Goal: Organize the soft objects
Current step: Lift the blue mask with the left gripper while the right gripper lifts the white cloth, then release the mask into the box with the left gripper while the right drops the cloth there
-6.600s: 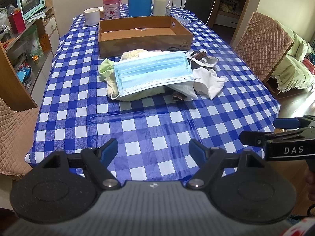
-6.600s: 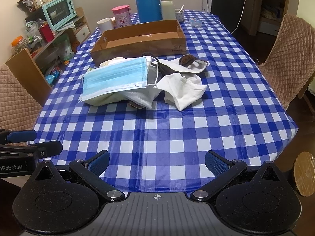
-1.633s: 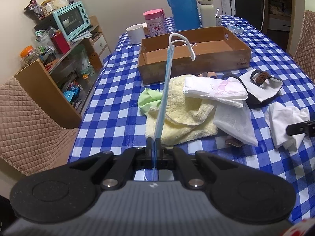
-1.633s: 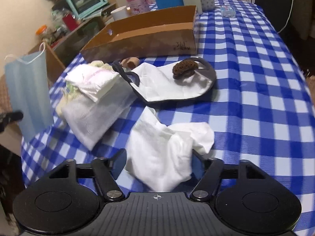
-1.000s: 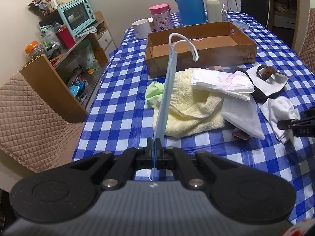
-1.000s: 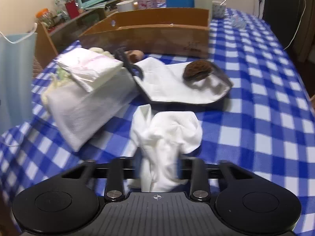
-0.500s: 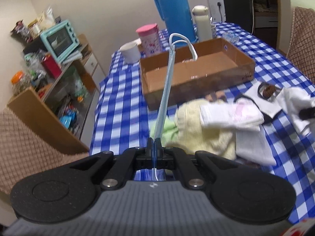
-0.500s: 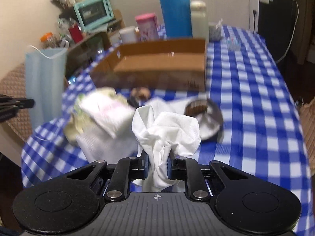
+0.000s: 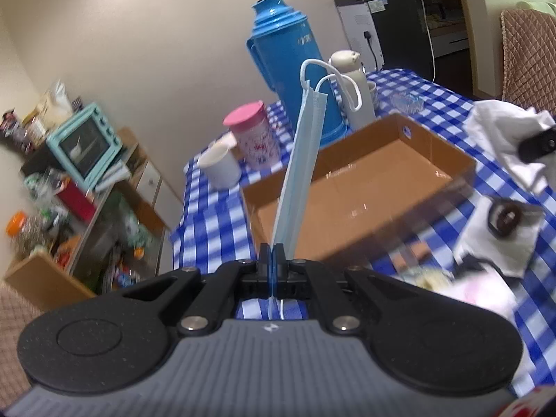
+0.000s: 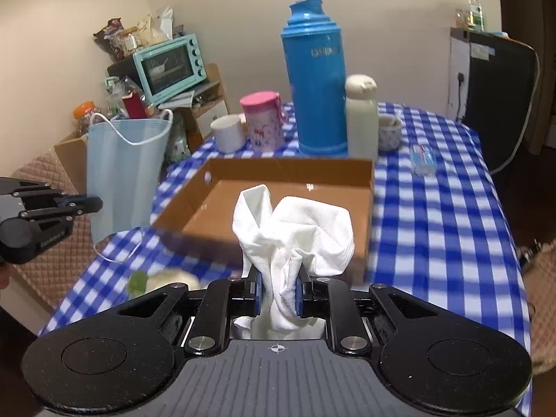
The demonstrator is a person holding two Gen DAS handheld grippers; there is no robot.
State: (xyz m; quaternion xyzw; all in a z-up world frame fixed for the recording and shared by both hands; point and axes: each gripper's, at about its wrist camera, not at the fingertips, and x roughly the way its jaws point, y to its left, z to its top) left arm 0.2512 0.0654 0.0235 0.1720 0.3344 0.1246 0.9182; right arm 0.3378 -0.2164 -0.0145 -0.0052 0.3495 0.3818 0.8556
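The left gripper (image 9: 272, 260) clamps the blue face mask (image 9: 299, 160) (edge-on); the right gripper (image 10: 277, 290) pinches a bunched white cloth (image 10: 295, 236).

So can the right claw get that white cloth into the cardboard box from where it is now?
Probably yes. The right claw, shut on the white cloth, sits just short of the cardboard box, whose open top looks empty. The left claw with the face mask is off to the side.
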